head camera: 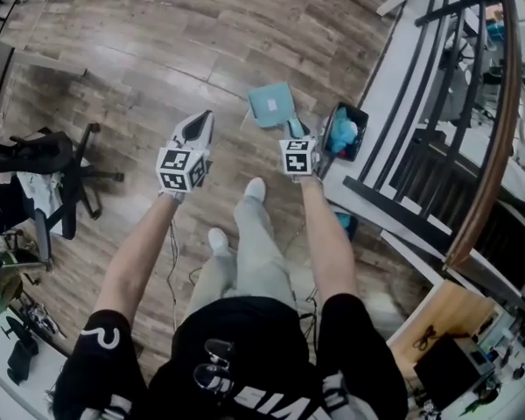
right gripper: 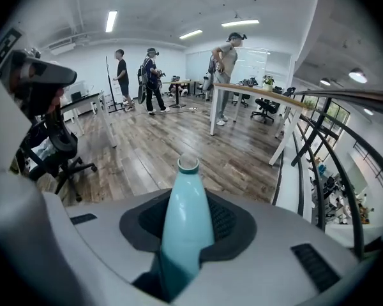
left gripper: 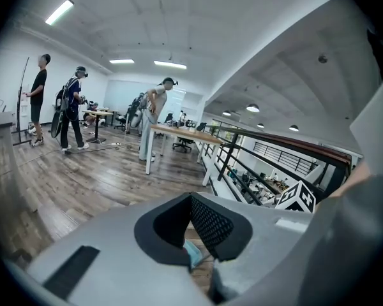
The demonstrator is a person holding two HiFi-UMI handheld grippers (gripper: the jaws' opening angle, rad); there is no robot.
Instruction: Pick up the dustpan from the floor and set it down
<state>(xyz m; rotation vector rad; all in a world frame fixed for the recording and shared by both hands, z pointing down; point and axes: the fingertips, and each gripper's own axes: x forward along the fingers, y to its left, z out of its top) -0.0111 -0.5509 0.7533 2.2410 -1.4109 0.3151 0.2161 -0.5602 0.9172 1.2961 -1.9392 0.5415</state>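
Closest in, the person's right gripper [head camera: 306, 138] is clamped on the tapered handle [right gripper: 186, 218] of the teal plastic dustpan [head camera: 271, 105]. The square pan hangs below and ahead of it, apparently clear of the brown wooden plank floor [head camera: 140, 51]. Alongside, the left gripper [head camera: 195, 134] has its jaws slightly apart and empty, probably just on standby. Just beyond stands a black bin with blue contents [head camera: 359, 147], beside the black metal railing [head camera: 420, 103]. Setting the dustpan down looks like the step in hand.
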